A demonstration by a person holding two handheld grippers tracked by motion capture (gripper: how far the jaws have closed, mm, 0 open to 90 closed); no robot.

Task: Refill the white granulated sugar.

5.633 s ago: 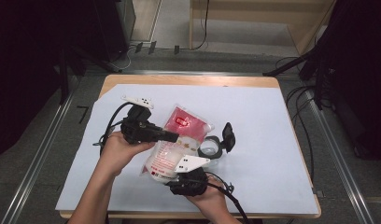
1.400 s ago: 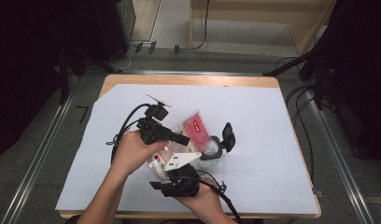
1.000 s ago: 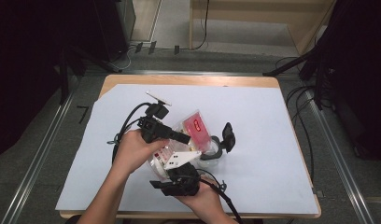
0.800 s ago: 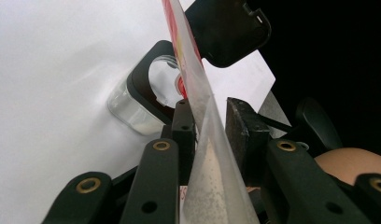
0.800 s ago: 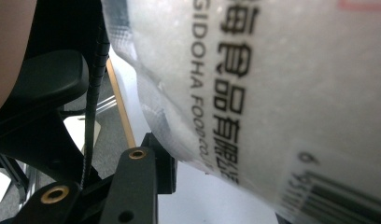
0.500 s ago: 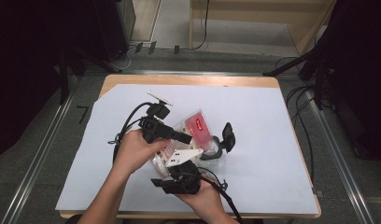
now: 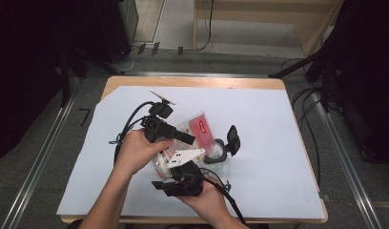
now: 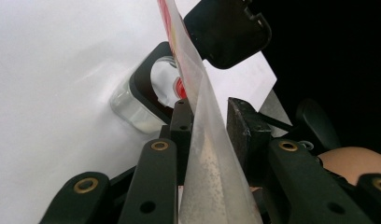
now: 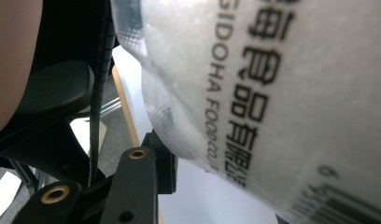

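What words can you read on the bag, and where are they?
"SIDOHA FOO": black print on the clear bag, its start and end cut off.
A row of black Chinese characters beside it, with "食品有限" legible.
A barcode at the bag's lower corner: digits too blurred to read.
The red label on the bag from the high view: too small to read.

My left tool and right tool are black with brass-coloured rivets. The bag between them is frosted clear plastic with a red label, black lettering and a barcode. The jar is clear with a black lid. The worktop is pale blue-white over wood.
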